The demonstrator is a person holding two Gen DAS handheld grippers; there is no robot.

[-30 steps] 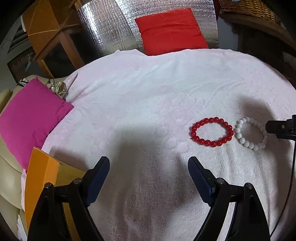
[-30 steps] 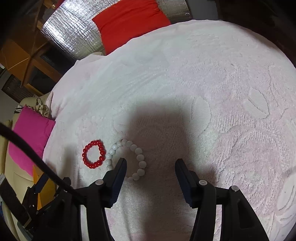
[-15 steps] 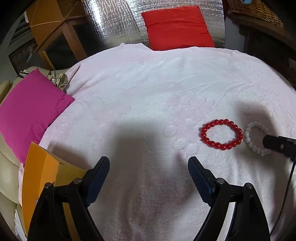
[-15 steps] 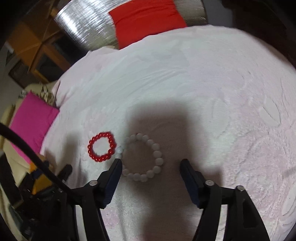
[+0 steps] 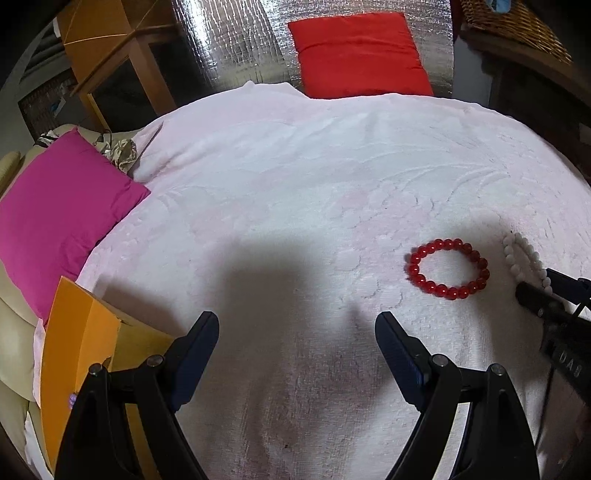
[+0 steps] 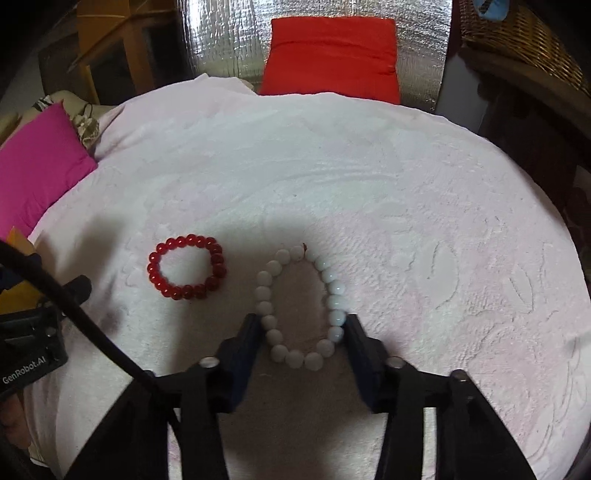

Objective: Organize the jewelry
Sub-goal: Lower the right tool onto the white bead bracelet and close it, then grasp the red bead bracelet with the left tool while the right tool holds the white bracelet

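A red bead bracelet (image 5: 447,294) (image 6: 173,292) lies flat on the pale pink cloth (image 5: 295,177). Right beside it lies a white bead bracelet (image 6: 264,293) (image 5: 524,254), now squeezed into an oval. My right gripper (image 6: 303,323) is closing on the white bracelet, and its fingers (image 6: 251,332) touch the beads on both sides of the near half. My left gripper (image 5: 295,325) hangs open over bare cloth to the left of the red bracelet, with nothing between its fingers.
An open orange box (image 5: 81,332) stands at the cloth's near left edge. A magenta cushion (image 5: 55,206) lies to the left and a red cushion (image 5: 358,51) at the back. A wicker basket (image 5: 517,22) sits on dark furniture at the back right.
My right gripper has swung over so the white bracelet sits between its fingers, then narrowed onto it. The bracelet went from round to oval. The left gripper has stayed put.
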